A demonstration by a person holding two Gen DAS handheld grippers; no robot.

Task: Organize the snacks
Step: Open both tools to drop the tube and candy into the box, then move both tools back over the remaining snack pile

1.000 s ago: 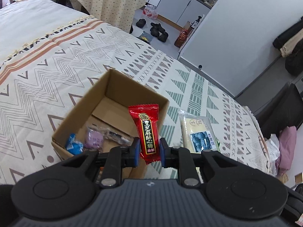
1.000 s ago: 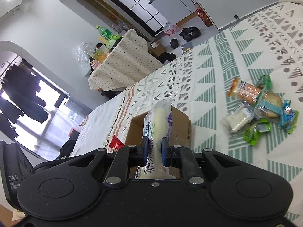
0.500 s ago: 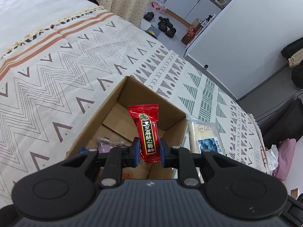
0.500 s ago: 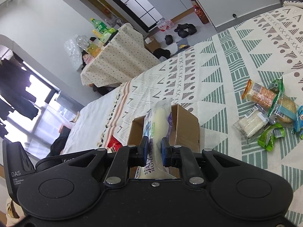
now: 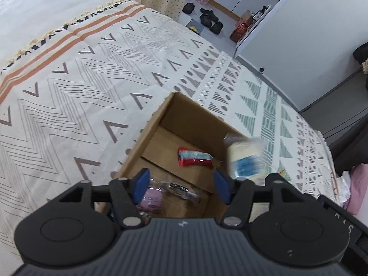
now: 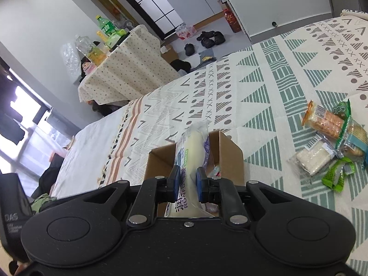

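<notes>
An open cardboard box (image 5: 195, 117) stands on the patterned bedspread. My left gripper (image 5: 181, 184) hangs over it, its jaws opening with nothing between them. The red candy packet (image 5: 194, 159) lies loose on the box floor, and a pink packet (image 5: 150, 196) lies nearer me. A cream bread packet (image 5: 245, 158) shows blurred at the box's right wall. In the right wrist view that bread packet (image 6: 195, 147) stands upright between the blue pads of my right gripper (image 6: 187, 181), whose jaws are starting to open while the pads still touch it. The packet sits over the box (image 6: 230, 158).
A pile of wrapped snacks (image 6: 331, 142) and a green packet (image 6: 335, 174) lie on the bedspread right of the box. Beyond the bed's edge are a table with a dotted cloth (image 6: 124, 73), shoes (image 5: 210, 19) on the floor and white cabinets.
My left gripper opened and the red candy packet dropped from it into the box. Both grippers moved in closer over the box, and the bread packet now reaches its right wall.
</notes>
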